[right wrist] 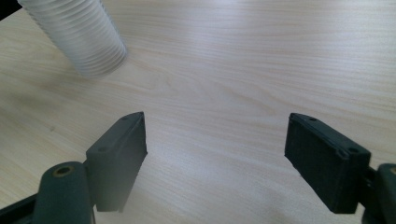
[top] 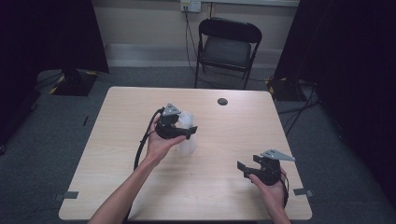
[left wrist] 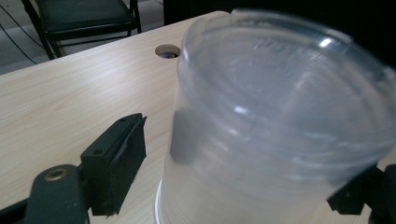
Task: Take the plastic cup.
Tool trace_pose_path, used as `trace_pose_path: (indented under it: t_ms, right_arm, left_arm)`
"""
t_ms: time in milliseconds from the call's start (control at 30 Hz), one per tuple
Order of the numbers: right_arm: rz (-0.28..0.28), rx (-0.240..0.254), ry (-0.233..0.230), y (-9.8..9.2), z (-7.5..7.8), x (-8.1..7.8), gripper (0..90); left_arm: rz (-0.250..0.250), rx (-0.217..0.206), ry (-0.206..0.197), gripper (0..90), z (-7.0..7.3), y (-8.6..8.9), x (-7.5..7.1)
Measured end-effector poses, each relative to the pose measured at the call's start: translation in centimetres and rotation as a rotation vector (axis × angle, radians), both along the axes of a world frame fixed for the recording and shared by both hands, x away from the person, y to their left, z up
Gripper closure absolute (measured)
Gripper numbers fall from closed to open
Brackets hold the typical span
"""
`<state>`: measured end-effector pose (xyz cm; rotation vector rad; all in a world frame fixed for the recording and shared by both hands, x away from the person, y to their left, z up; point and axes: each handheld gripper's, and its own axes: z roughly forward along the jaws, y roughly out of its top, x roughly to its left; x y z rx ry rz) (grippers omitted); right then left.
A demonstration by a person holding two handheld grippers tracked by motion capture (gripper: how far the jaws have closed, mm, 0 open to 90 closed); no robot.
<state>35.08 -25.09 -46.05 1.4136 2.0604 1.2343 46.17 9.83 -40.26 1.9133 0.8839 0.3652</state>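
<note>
Cup stack (left wrist: 280, 126) is blurred in the left gripper view, its base cut off at the bottom edge; in the high view it's half hidden behind the left gripper (top: 183, 129) and pale vs. the table (top: 224, 186). Stack stands upside down near table centre, between the left jaws: jaws apart, left pad clear of the wall; right-pad contact too dark to tell. Right gripper (right wrist: 215, 154) sits near-right, well apart from the stack, jaws wide, nothing between; the stack's ribbed side is cut off at that view's top-left corner.
</note>
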Motion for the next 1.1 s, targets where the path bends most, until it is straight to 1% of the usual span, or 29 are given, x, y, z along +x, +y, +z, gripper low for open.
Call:
trace_pose_path:
  t_ms: [33, 67, 133, 167, 267, 300, 333, 400, 433, 567, 600, 633, 667, 700, 833, 1100]
  right_arm:
    - [0.001, 0.000, 0.001, -0.02, -0.04, 0.04, 20.8]
    - [0.001, 0.000, 0.001, -0.02, -0.04, 0.04, 20.8]
    - [0.001, 0.000, 0.001, -0.02, -0.05, 0.05, 20.9]
    - [0.001, 0.000, 0.002, -0.03, -0.05, 0.05, 20.9]
    - [0.002, -0.001, 0.003, -0.02, -0.05, 0.05, 20.9]
    - [0.002, -0.001, 0.003, -0.02, -0.05, 0.05, 20.9]
    - [0.002, -0.001, 0.003, -0.02, -0.05, 0.05, 20.9]
    - [0.002, -0.001, 0.003, -0.01, -0.05, 0.05, 21.0]
    - [0.002, 0.000, 0.004, -0.03, -0.07, 0.07, 21.0]
    - [0.002, -0.001, 0.005, -0.03, -0.09, 0.08, 21.1]
    - [0.001, -0.002, 0.006, -0.03, -0.10, 0.08, 21.2]
    - [0.000, -0.002, 0.008, -0.03, -0.11, 0.07, 21.4]
    - [0.000, -0.002, 0.008, -0.03, -0.11, 0.07, 21.4]
    - [0.000, -0.003, 0.008, -0.04, -0.10, 0.07, 21.5]
    - [-0.003, -0.001, 0.011, -0.06, -0.11, 0.07, 21.7]
    - [-0.002, -0.001, 0.011, -0.05, -0.16, 0.12, 22.0]
  left_arm:
    - [0.006, -0.006, 0.009, 19.3, -0.23, -0.06, 0.03]
    - [0.006, -0.006, 0.009, 19.4, -0.23, -0.06, 0.03]
    - [0.007, 0.011, 0.004, 19.3, -0.37, -0.24, -0.02]
    - [0.008, 0.020, 0.012, 17.3, -0.57, -0.38, -0.02]
    - [0.013, 0.019, 0.013, 17.0, -0.76, -0.47, 0.06]
    - [0.022, 0.023, 0.017, 17.0, -0.83, -0.48, 0.05]
    - [0.023, 0.032, 0.012, 17.0, -0.89, -0.45, 0.14]
    - [0.024, 0.023, 0.014, 17.1, -0.98, -0.49, 0.19]
    - [0.020, 0.033, 0.012, 18.3, -1.01, -0.57, 0.16]
    - [0.009, 0.033, 0.009, 21.6, -1.07, -0.65, 0.14]
    - [0.002, 0.037, 0.003, 23.9, -1.03, -0.66, 0.12]
    - [0.005, 0.038, -0.002, 28.5, -0.96, -0.69, 0.05]
    - [0.008, 0.034, -0.005, 28.5, -0.91, -0.76, -0.04]
    - [0.002, 0.041, -0.013, 29.9, -0.85, -0.78, -0.04]
    - [0.005, 0.043, -0.009, 30.5, -0.75, -0.76, -0.11]
    - [0.008, 0.023, -0.014, 30.6, -0.34, -0.76, -0.22]
